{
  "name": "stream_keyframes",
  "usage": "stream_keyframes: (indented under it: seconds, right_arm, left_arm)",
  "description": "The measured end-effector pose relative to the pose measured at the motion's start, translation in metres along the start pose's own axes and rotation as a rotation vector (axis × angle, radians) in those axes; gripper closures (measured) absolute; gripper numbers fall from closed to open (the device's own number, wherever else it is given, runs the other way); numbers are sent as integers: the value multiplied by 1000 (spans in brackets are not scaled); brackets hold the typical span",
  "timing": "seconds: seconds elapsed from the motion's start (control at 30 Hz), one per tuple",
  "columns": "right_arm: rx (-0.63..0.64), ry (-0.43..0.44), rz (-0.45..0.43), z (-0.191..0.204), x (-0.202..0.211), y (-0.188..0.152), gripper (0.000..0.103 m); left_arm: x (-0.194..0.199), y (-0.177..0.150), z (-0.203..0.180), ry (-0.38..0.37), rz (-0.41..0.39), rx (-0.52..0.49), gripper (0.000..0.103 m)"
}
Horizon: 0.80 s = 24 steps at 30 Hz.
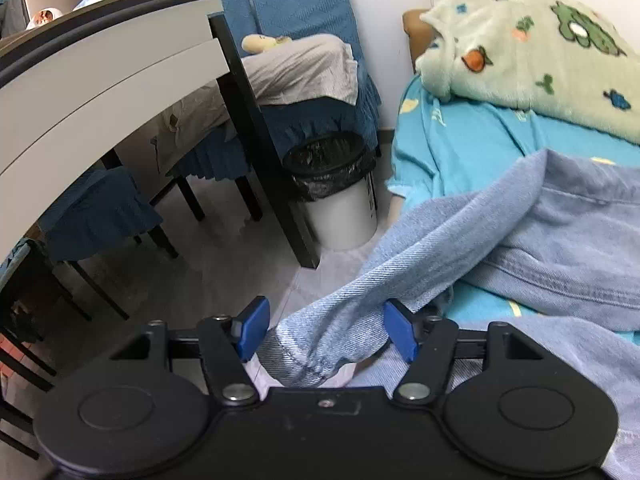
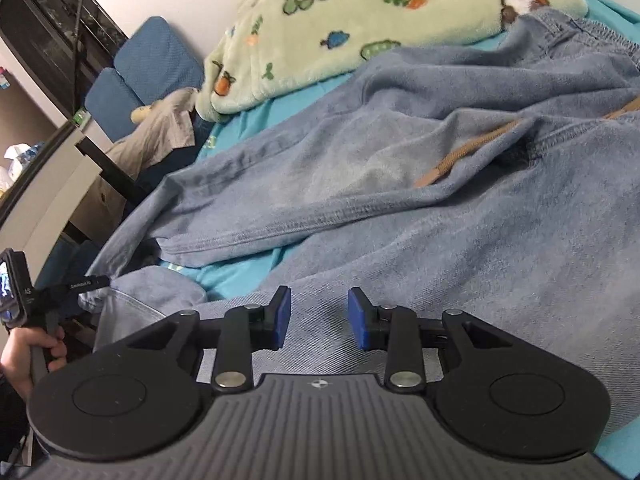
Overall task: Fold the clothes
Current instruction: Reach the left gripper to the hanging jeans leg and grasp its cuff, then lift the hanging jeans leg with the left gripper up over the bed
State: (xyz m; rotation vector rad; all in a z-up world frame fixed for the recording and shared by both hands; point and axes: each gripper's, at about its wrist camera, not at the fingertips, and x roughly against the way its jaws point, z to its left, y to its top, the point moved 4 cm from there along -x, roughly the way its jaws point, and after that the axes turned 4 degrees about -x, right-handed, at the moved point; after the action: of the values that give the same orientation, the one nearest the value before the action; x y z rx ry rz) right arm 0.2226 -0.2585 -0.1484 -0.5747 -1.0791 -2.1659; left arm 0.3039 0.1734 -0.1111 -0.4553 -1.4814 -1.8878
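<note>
No readable text; cable (image 2: 86, 282) print too small.

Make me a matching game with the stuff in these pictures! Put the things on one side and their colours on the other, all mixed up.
Things:
1. blanket with cartoon animals
2. bed sheet
3. denim trousers
4. bin liner

Colours:
A. black
B. faded blue
C. pale green
D. bright turquoise

Pairs: 1-C, 2-D, 3-B, 4-A
</note>
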Motion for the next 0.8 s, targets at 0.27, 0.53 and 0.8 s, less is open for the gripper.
stream_keyframes:
  seconds: [0.27, 0.53, 0.8]
  right_arm:
    - [-33, 1, 35, -4, -15, 0, 69]
    - [-49, 8, 50, -6, -19, -2, 69]
    - [33, -1, 52, 9, -29, -12, 67]
  left_arm:
    - [-5, -15, 12, -166, -13, 53, 42]
    - [1, 12, 17, -222, -97, 84, 97]
    - [-29, 116, 36, -154, -140, 164, 98]
